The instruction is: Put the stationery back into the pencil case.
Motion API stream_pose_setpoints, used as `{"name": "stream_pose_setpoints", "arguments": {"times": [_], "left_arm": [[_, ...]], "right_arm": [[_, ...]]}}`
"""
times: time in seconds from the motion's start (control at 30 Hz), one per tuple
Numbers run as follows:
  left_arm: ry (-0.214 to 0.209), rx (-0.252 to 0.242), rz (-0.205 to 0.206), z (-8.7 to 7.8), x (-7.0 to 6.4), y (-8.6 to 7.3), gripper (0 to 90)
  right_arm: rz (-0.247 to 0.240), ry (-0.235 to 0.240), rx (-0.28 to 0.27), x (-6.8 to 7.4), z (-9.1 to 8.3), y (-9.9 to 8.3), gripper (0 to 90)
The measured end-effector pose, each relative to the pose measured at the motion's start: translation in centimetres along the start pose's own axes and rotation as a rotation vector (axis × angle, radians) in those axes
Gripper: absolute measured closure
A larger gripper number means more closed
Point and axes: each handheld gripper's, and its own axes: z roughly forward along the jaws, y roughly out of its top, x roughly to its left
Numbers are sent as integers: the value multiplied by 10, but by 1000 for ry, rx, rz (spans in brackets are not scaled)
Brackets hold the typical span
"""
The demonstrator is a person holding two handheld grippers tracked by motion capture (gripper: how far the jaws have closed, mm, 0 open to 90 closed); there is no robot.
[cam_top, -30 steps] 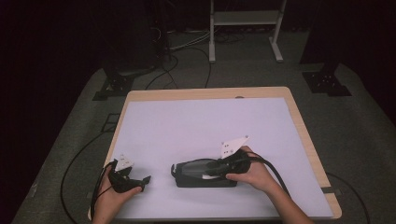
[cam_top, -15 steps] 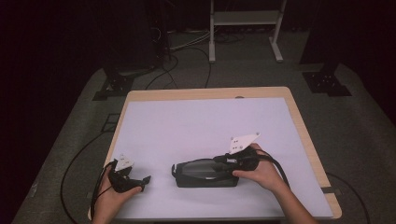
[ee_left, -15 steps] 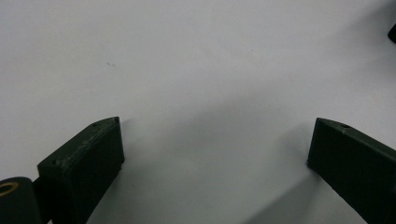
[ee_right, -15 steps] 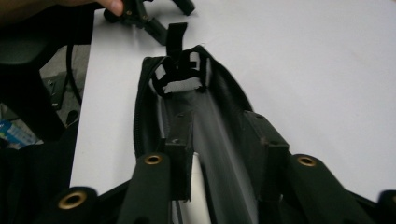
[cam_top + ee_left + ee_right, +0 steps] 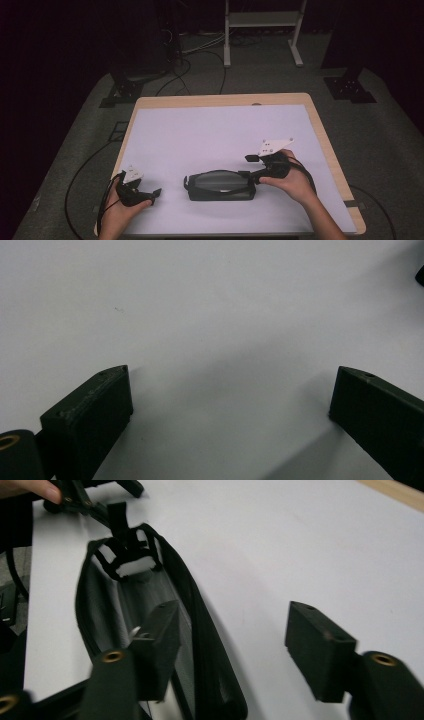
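Observation:
A black zip pouch (image 5: pixel 219 185) lies open on the white table top (image 5: pixel 215 135), near the front edge. My right gripper (image 5: pixel 248 167) is at the pouch's right end, held in the right hand. In the right gripper view the pouch (image 5: pixel 115 595) gapes open; my right gripper (image 5: pixel 232 625) is open, with one jaw inside the pouch and the other outside over the table, the pouch's rim between them. My left gripper (image 5: pixel 152 196) rests at the front left, apart from the pouch. In its own view the left gripper (image 5: pixel 230 375) is open with bare table between its jaws.
The table has a wooden border (image 5: pixel 327 150) along its edges. Cables (image 5: pixel 80 175) run over the grey floor at the left. A white frame (image 5: pixel 260 30) and dark stands (image 5: pixel 130 90) are behind the table.
My right gripper has drawn back to the right and a little away from me, along the pouch's right end. The pouch and my left gripper have stayed put.

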Motion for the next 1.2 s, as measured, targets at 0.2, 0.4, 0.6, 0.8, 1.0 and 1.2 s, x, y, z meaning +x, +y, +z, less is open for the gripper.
{"name": "stream_pose_setpoints", "arguments": {"times": [0.2, 0.4, 0.6, 0.8, 1.0, 1.2], "left_arm": [[1, -1, 1, 0, 0, 0, 26], [1, -1, 1, 0, 0, 0, 26], [1, -2, 1, 0, 0, 0, 26], [1, -2, 1, 0, 0, 0, 26], [2, -2, 2, 0, 0, 0, 26], [2, -3, 2, 0, 0, 0, 26]], "right_arm": [[39, -44, 7, -5, -4, -6, 264], [61, -80, -5, -8, -13, -12, 247], [115, -119, -13, -14, -27, -30, 243], [153, -154, -9, -20, -40, -47, 232], [190, -193, 0, -25, -49, -65, 224], [205, -225, 31, -27, -54, -81, 212]]}}
